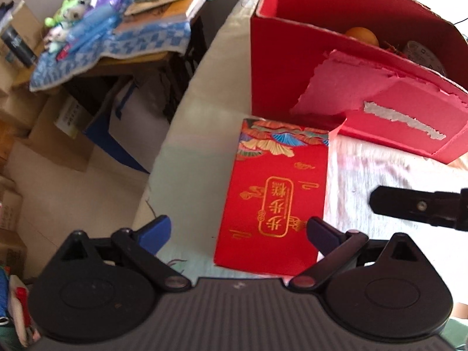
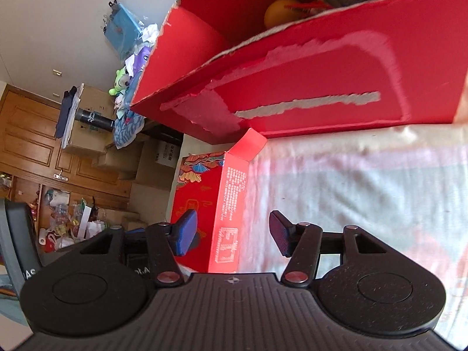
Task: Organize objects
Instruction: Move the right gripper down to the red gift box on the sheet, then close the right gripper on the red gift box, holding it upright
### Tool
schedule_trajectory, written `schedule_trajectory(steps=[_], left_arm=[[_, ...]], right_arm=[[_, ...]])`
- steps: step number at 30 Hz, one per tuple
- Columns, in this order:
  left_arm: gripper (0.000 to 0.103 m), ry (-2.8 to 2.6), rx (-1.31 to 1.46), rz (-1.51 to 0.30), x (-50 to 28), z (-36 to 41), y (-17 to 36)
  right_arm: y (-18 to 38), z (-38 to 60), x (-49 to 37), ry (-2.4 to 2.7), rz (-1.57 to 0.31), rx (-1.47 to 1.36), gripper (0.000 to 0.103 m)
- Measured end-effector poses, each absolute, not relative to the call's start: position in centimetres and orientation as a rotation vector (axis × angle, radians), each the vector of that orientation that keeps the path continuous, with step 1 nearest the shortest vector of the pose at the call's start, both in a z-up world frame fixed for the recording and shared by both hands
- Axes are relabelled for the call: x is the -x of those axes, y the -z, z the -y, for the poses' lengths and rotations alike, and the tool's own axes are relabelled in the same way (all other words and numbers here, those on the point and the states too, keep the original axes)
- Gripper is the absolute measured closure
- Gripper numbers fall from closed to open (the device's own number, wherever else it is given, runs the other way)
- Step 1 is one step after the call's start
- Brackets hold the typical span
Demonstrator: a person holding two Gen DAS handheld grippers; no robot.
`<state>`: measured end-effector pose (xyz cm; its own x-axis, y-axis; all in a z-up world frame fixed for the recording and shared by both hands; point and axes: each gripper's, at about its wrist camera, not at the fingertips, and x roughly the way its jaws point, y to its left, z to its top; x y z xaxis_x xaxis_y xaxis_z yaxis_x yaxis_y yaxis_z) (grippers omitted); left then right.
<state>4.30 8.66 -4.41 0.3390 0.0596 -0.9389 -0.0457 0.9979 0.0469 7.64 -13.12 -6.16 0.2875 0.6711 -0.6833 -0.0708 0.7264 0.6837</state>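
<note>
A small red gift box (image 1: 275,199) with gold print lies flat on the cloth-covered table (image 1: 380,169), just in front of a large open red carton (image 1: 292,58) with a torn flap. An orange (image 1: 362,36) and a tape roll (image 1: 424,55) sit inside the carton. My left gripper (image 1: 239,232) is open at the gift box's near end, and its right finger overlaps the box's corner. My right gripper (image 2: 234,234) is open and turned sideways. It straddles the gift box's (image 2: 231,204) long side without touching it, and its black finger (image 1: 415,207) shows in the left wrist view.
The table's edge (image 1: 175,134) drops to the floor on the left. Beyond it stand a side table with a blue checked cloth (image 1: 131,44), books, plush toys and several cardboard boxes (image 1: 58,134). A wooden door (image 2: 29,134) is far left.
</note>
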Motion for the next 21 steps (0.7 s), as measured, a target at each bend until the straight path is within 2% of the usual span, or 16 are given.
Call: schedule_trajectory(steps=[4,17,21], left_arm=[[0.000,-0.019,-0.026,-1.227,-4.9,-8.5,5.2],[0.000,0.142,-0.021,-1.232,-6.4,-8.2,6.1],[0.004,0.167,-0.008,-1.273,-6.7,-8.5,6.9]], right_arm=[[6.6,11.9,-8.4,-0.533,-1.197,-0.578,0.045],[8.6,8.9,-9.9,-0.528,-1.255,-0.563,0.044],[8.9,8.6,-9.9,-0.550,-1.276,-0.577,0.044]])
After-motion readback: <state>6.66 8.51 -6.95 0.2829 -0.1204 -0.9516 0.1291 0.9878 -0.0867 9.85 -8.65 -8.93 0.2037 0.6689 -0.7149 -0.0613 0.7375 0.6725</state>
